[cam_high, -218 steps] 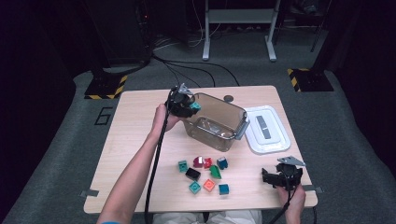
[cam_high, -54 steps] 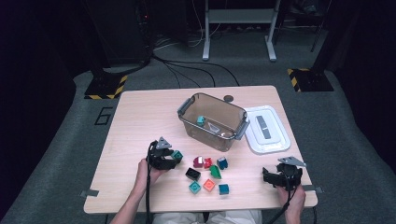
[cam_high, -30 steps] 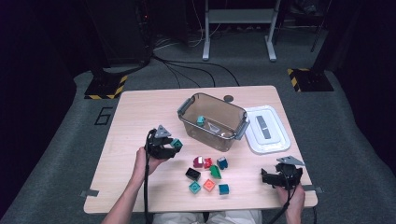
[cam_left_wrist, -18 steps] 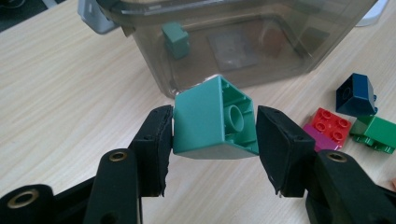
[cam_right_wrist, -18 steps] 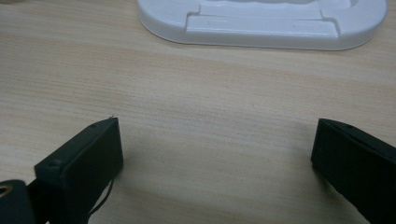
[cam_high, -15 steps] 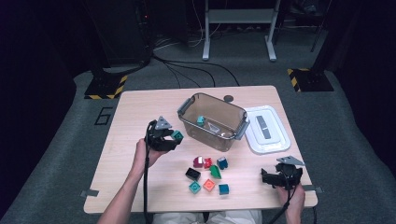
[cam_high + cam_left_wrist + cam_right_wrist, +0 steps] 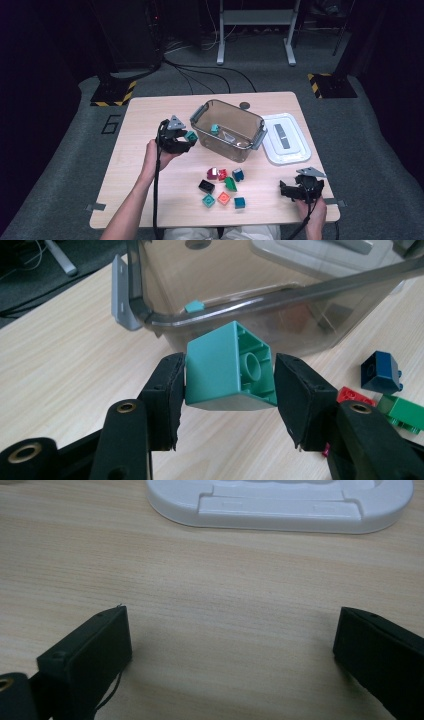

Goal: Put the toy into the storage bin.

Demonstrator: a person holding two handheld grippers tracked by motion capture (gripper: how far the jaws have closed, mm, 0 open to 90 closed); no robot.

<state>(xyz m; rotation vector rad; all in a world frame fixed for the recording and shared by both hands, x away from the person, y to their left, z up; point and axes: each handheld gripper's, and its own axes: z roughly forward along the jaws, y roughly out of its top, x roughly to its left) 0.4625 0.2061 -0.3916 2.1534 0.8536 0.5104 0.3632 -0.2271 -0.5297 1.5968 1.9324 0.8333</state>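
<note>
Left gripper (image 7: pixel 230 377): jaws pinching a teal plastic brick (image 7: pixel 227 370), hollow underside showing, held above the wood-grain surface (image 7: pixel 150 115) just beside the smoky clear bin (image 7: pixel 227 127). Right gripper (image 7: pixel 230 650): jaws spread wide, nothing between, near the smooth white lid (image 7: pixel 280 502).

Dark room, grey carpet (image 7: pixel 60 165), wooden table (image 7: pixel 150 107), black cables (image 7: pixel 200 75) behind

Bin (image 7: pixel 260 295) far rim cut off at top edge; white lid (image 7: pixel 280 505) cropped likewise.
</note>
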